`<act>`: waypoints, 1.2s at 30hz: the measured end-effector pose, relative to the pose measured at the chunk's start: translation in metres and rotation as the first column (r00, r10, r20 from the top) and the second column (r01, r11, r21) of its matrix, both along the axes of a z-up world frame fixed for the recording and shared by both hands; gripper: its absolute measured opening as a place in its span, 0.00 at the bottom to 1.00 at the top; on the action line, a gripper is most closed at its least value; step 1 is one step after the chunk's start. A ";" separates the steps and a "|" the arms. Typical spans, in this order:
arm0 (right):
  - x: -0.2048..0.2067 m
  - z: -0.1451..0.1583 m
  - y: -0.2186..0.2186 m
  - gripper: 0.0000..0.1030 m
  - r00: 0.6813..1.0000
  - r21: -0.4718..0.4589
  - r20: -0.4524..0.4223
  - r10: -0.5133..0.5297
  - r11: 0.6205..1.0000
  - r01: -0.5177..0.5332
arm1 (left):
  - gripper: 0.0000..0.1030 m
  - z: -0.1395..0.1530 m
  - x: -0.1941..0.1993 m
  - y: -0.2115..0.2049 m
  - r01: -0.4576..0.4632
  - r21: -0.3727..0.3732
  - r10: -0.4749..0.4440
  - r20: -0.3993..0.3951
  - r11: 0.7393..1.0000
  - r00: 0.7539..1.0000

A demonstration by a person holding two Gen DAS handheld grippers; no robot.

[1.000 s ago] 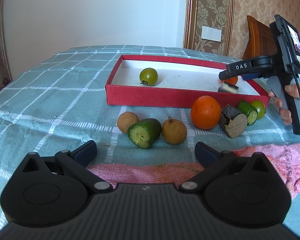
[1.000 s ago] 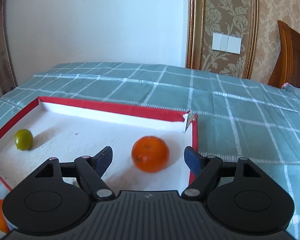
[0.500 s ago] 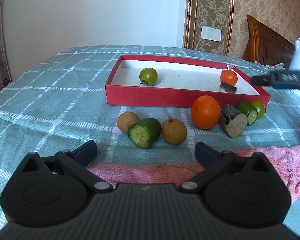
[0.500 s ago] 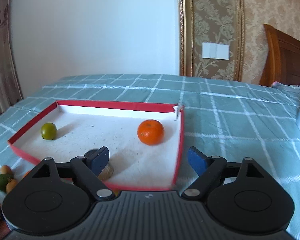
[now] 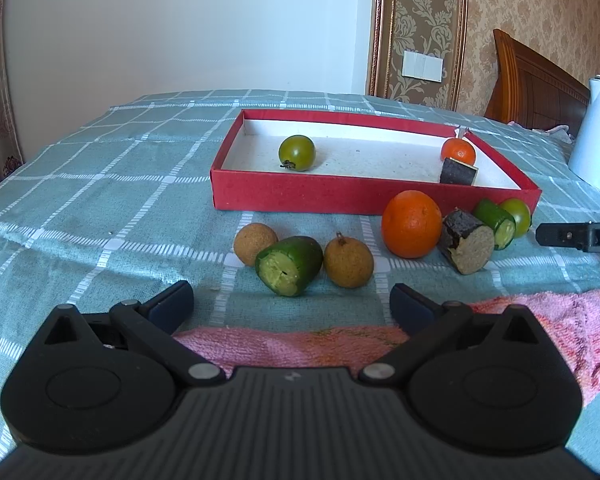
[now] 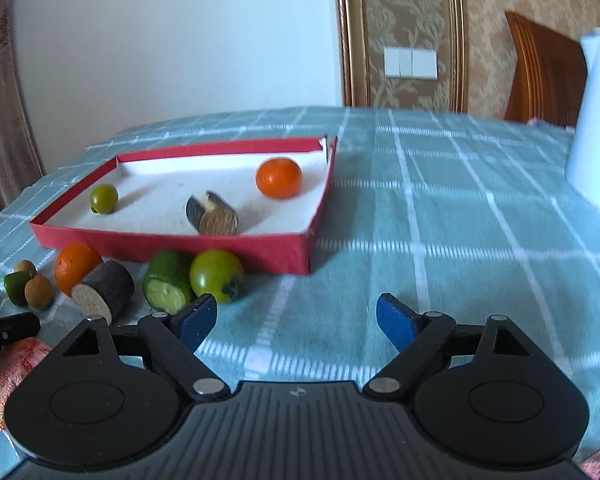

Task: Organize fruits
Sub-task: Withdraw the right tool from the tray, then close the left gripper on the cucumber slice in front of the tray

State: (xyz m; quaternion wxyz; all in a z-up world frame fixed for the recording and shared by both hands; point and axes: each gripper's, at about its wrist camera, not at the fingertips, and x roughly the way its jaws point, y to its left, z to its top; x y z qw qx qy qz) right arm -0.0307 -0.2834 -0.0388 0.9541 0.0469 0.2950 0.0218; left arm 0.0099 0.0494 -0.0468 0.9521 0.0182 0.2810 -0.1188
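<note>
1. The red box is the landmark. Inside it lie a green tomato near its left wall, a small orange near its far right corner, and a dark cut piece close to its front wall.
2. Still outside, in a row along the box's front wall: two brown round fruits, a green cut piece between them, a big orange, a dark log-like piece, a cucumber piece and a second green tomato.
3. The right gripper hovers in front of the box's right front corner, jaws wide with nothing between them. The left gripper is also wide and empty, over the pink towel in front of the box.
4. Risk: the outside pieces lie touching or nearly so. A wide jaw reaching for the tomato would likely nudge the cucumber piece and start a round fruit rolling.
5. Risk: the box wall is low and light-looking; a finger catching it could shove the box or stir what is inside.
6. Risk: both grippers aiming at the same crowded row could collide.
7. Room: the cloth right of the box is bare up to a white jug, so that side is the easiest approach. The box's middle floor is free for setting things down.
</note>
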 end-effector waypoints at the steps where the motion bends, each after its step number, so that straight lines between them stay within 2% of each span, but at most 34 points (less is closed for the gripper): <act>1: 0.000 -0.001 0.000 0.85 1.000 0.002 -0.002 -0.001 1.000 0.001 | 1.00 0.000 0.000 0.000 0.000 0.000 0.000 0.000 1.000 1.000; 7: 0.002 -0.003 0.002 0.95 1.000 -0.005 -0.026 0.016 1.000 -0.017 | 1.00 0.000 0.000 0.000 0.000 0.003 0.000 0.000 1.000 1.000; 11: 0.002 -0.004 0.002 0.97 0.999 -0.002 -0.032 0.024 1.000 -0.024 | 1.00 0.000 -0.001 -0.001 -0.005 0.000 0.005 0.001 1.000 1.000; 18: 0.004 -0.005 0.010 0.98 0.998 -0.061 -0.050 0.033 0.998 -0.036 | 1.00 0.002 0.000 -0.005 -0.012 0.021 0.012 -0.008 1.000 1.000; 24: 0.004 -0.005 0.009 0.98 0.998 -0.059 -0.051 0.034 0.998 -0.037 | 1.00 0.007 0.004 0.000 -0.017 -0.014 0.017 -0.016 1.000 1.000; 27: 0.004 -0.005 0.009 0.98 0.998 -0.059 -0.051 0.034 0.998 -0.037 | 0.89 0.009 0.008 0.003 -0.010 -0.005 0.010 -0.025 1.000 1.000; 33: 0.004 -0.005 0.010 0.99 0.998 -0.060 -0.051 0.033 0.998 -0.036 | 0.81 0.016 0.014 0.003 0.065 0.020 -0.064 -0.021 0.998 0.998; 36: 0.004 -0.005 0.010 0.99 0.998 -0.062 -0.051 0.034 0.997 -0.037 | 0.70 0.017 0.018 0.002 0.119 0.014 -0.118 -0.023 0.993 0.993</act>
